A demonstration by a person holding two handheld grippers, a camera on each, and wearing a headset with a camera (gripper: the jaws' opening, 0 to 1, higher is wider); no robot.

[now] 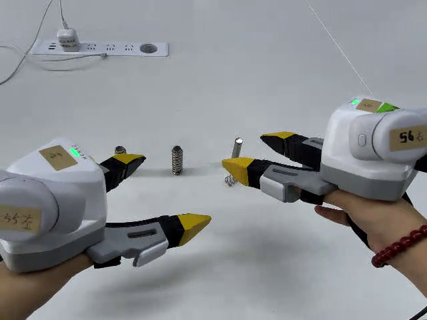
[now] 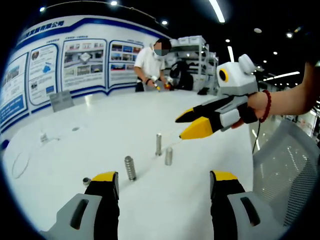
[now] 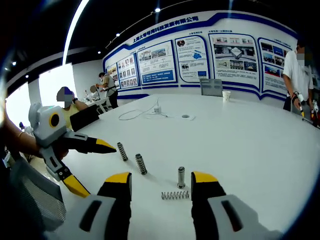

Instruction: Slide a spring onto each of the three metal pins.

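Both your grippers are open and holding nothing. Your right gripper (image 1: 257,152) has its jaws spread, with the loose spring (image 3: 175,195) lying flat on the table (image 1: 220,87) between the jaw tips, just beside the base of the bare pin (image 3: 181,177). In the head view that spring sits right by the lower jaw tip. The middle pin (image 1: 177,160) and the left pin (image 3: 122,151) each carry a spring. Your left gripper (image 1: 167,190) is wide open, near the left pin and well apart from the loose spring. A power strip (image 1: 100,48) lies at the far edge.
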